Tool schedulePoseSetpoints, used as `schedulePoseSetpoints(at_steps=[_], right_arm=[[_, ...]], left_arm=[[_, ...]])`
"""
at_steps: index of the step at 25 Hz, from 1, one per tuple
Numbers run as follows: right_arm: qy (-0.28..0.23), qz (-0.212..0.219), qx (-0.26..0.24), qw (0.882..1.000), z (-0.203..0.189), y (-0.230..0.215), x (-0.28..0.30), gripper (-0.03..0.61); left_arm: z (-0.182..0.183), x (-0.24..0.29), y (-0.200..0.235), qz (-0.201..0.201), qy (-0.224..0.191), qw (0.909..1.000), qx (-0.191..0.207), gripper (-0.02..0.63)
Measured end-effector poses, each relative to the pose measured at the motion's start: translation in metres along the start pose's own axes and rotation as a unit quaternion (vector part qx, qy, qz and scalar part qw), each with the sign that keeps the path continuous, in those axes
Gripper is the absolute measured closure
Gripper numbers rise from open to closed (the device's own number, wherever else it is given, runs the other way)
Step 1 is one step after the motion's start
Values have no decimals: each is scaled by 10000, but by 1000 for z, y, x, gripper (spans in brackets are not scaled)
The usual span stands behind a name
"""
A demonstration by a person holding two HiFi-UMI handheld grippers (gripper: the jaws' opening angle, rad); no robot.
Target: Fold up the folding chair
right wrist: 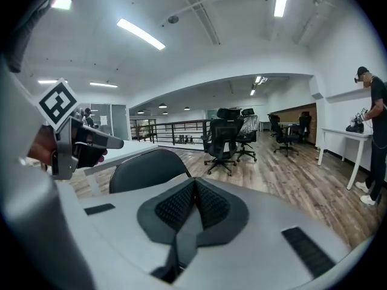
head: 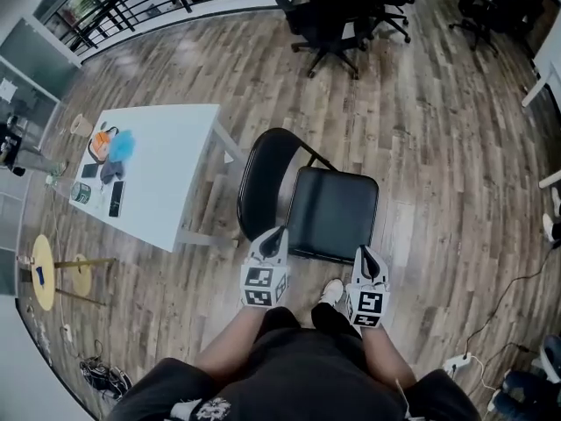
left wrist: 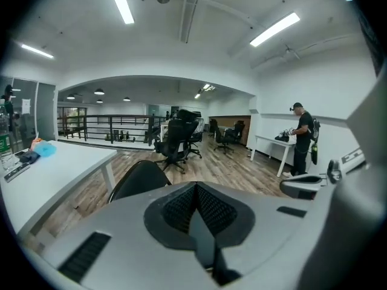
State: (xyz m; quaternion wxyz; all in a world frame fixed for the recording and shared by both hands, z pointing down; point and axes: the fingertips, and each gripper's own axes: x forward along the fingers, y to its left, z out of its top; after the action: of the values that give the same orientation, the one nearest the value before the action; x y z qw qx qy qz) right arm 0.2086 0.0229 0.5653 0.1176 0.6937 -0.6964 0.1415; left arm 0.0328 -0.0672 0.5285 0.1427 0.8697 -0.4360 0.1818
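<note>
Legs in dark shorts and one white shoe (head: 331, 292) fill the bottom of the head view. Just ahead, the left gripper (head: 278, 233) and the right gripper (head: 364, 253) point forward, each with its jaws clenched together on nothing. Their tips sit at the two near corners of the square padded seat (head: 333, 213) of the black metal-framed folding chair (head: 302, 196); whether they touch it I cannot tell. The chair stands unfolded on the wood-plank floor (head: 421, 130), its rounded backrest (head: 261, 178) to the left. Beside the backrest is a white rectangular table (head: 166, 182). Well beyond stand black wheeled office chairs (head: 337, 11) and a black metal railing (head: 131, 3).
</note>
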Motion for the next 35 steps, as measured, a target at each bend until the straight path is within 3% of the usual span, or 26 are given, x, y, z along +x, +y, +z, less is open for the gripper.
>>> schedulePoseSetpoints(at_steps=[4, 11, 18, 20, 21, 22, 23, 27, 30, 35], right_arm=[[263, 101, -73, 9996, -20, -11, 28, 564], [679, 187, -114, 9975, -54, -28, 76, 565], [1487, 333, -216, 9881, -132, -50, 124, 563], [1868, 532, -32, 9809, -166, -53, 136, 560], [2071, 647, 84, 9762, -182, -54, 141, 508], [2249, 730, 182, 9715, -196, -55, 147, 387], [2375, 750, 264, 9681, -209, -58, 152, 358], [2674, 527, 751, 9592, -258, -79, 165, 335], [2950, 516, 1310, 9451, -301, -95, 175, 301], [3409, 770, 2205, 9106, -375, -100, 189, 242]], left_arm=[[-8, 24, 14, 105, 244, 9996, -24, 610], [-6, 54, 60, 565, 580, 9961, 339, 609], [8, 80, 113, 940, 980, 9895, 486, 609], [4, 85, 130, 1058, 1249, 9841, 689, 562], [1, 87, 139, 1130, 1428, 9801, 793, 487], [-4, 89, 148, 1201, 1596, 9759, 881, 450], [-8, 92, 156, 1253, 1739, 9723, 934, 426], [-38, 101, 181, 1139, 2204, 9665, 653, 306], [-62, 109, 192, 1009, 2484, 9621, 495, 302], [-86, 124, 203, 783, 2631, 9614, 177, 299]])
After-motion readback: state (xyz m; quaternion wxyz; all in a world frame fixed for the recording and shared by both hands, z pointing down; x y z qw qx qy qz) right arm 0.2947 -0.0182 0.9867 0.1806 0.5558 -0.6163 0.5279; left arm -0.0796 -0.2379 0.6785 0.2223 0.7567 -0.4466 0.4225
